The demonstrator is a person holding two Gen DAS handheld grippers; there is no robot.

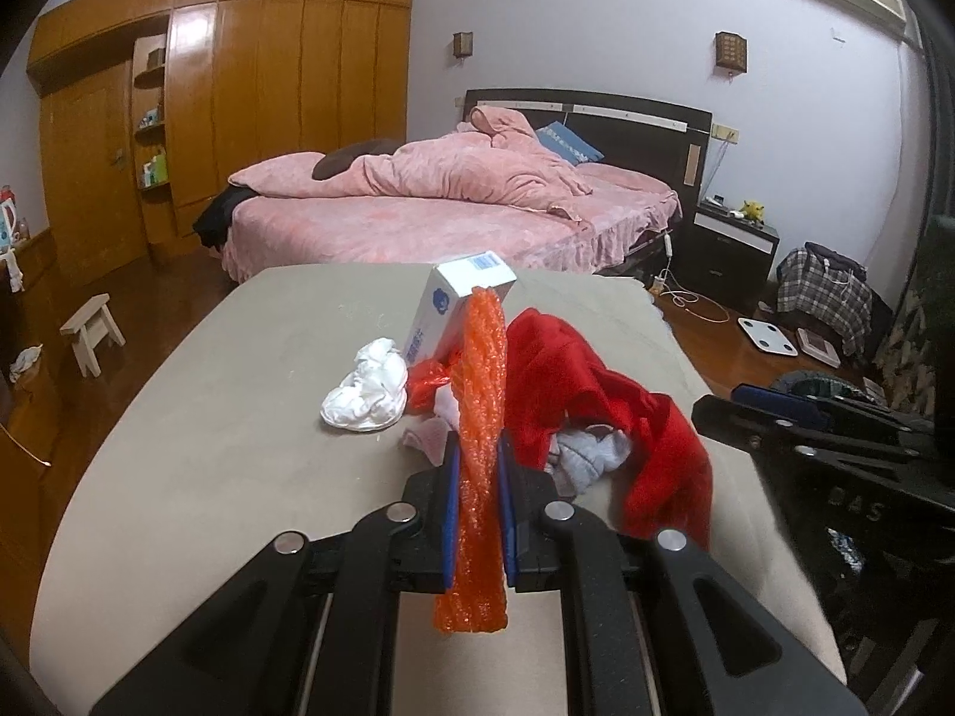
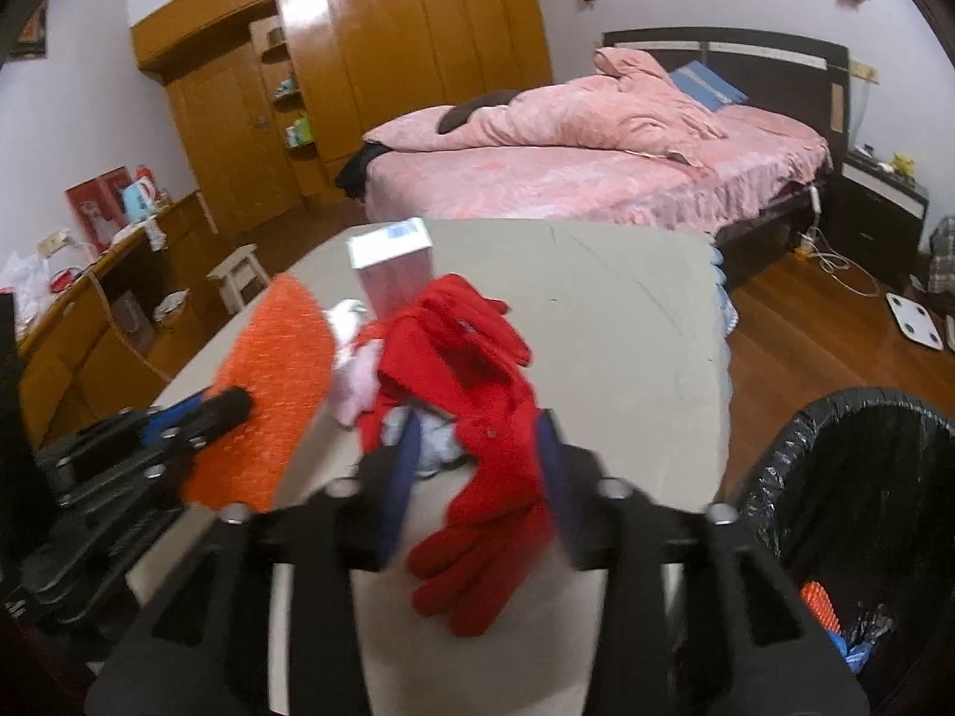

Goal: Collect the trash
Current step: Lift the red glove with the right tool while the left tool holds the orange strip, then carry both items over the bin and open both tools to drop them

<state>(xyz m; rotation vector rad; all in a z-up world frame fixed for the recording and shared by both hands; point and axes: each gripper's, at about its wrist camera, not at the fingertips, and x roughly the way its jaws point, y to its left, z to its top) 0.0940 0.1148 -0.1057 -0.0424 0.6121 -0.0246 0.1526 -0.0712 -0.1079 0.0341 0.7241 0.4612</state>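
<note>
orange bubble wrap (image 1: pixel 477 417) | red garment (image 2: pixel 471 394) | white-blue box (image 1: pixel 459 304) | black bin liner (image 2: pixel 859 477)

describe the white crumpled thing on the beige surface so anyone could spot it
On the beige surface in front of the pink bed, find the clutter pile. The crumpled white wad lies at its left edge, beside the leaning white box; it is the only soft white lump.

orange bubble wrap (image 1: pixel 477 447) upright, clamped in left tool (image 1: pixel 477 513)
</note>
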